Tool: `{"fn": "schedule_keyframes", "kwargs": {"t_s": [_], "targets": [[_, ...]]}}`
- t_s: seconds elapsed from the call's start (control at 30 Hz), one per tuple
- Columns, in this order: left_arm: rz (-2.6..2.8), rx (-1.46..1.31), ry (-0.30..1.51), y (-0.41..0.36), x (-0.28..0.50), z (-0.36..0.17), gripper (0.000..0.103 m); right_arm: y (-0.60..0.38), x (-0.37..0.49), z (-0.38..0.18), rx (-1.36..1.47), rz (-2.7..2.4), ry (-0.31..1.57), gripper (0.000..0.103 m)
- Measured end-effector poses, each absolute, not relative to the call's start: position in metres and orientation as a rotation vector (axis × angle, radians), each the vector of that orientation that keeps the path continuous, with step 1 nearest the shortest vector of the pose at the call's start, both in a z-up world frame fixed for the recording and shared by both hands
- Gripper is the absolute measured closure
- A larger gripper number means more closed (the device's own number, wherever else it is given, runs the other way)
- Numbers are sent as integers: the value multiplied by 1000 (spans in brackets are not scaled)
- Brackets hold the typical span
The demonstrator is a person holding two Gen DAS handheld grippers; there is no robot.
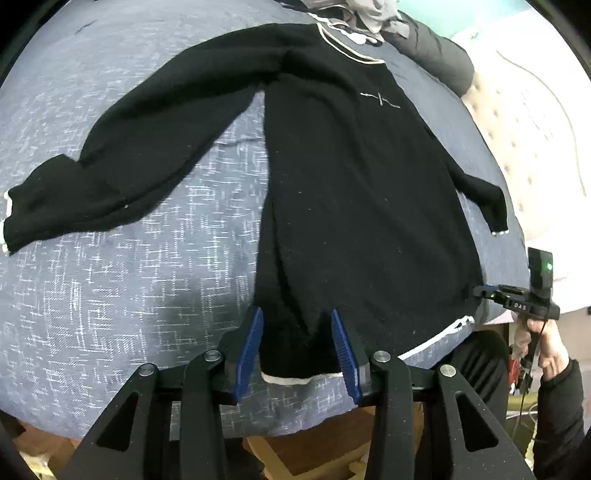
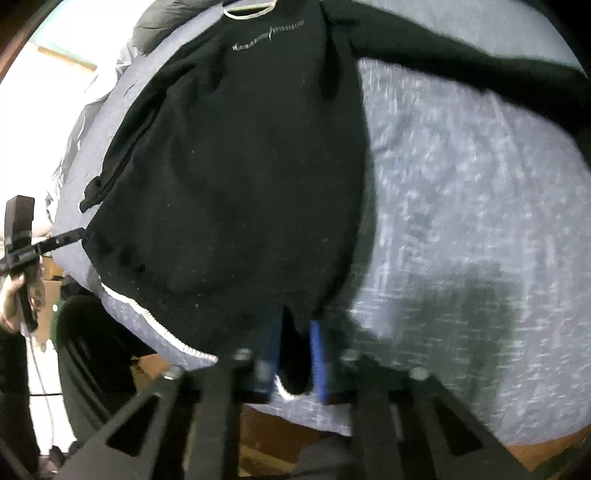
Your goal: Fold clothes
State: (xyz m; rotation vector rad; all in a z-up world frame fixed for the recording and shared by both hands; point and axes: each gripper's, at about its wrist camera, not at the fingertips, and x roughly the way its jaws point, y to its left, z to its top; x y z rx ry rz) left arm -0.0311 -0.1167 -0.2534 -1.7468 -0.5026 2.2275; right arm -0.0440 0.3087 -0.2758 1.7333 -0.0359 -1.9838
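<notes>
Left wrist view: we see the left tongs (image 1: 297,343) released astride the black sweater (image 1: 362,192) hem at the bed (image 1: 129,295) near edge; the right tongs (image 2: 297,354) grasp the hem

Open room: broad bare stretch of the blue-grey bedspread (image 1: 122,295) left of the black sweater (image 1: 362,206), between its body and spread sleeve (image 1: 122,162).
Far edge: a dark puffy jacket (image 1: 436,55) and heaped grey clothes (image 1: 373,14) crowd the collar.
Right edge: little bedspread; the other handheld gripper (image 1: 480,291) sits at the hem corner.
</notes>
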Motion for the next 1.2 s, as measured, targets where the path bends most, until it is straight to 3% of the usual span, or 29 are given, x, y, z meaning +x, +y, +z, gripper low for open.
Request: {"fn": "schedule_keyframes", "kwargs": {"t_s": [0.27,0.53,0.6,0.63,0.67,0.7,0.9,1.2], "targets": [[2240,-1750,-514,-117,-39,-257,60,358,-60,-230,1668,-2208,18,103],[2242,-1775,-498,-112,-45,-265,60,379,-66,-227,1684,-2175,-128,101],[2237,-1790,-498,-112,-45,-269,60,371,-67,-231,1696,-2130,-179,96],[2233,-1799,-496,-111,-46,-271,60,365,-67,-233,1703,-2116,-181,84],[2231,-1799,-495,-110,-46,-271,60,358,-67,-234,1710,-2106,-169,64],[2229,-1798,-494,-110,-45,-272,60,352,-67,-236,1715,-2096,-156,59],[2214,-1751,-513,-105,-42,-261,60,331,-72,-244,1729,-2069,-145,58],[2146,-1799,-397,-69,-51,-280,60,336,-71,-239,1714,-2088,-172,58]]}}
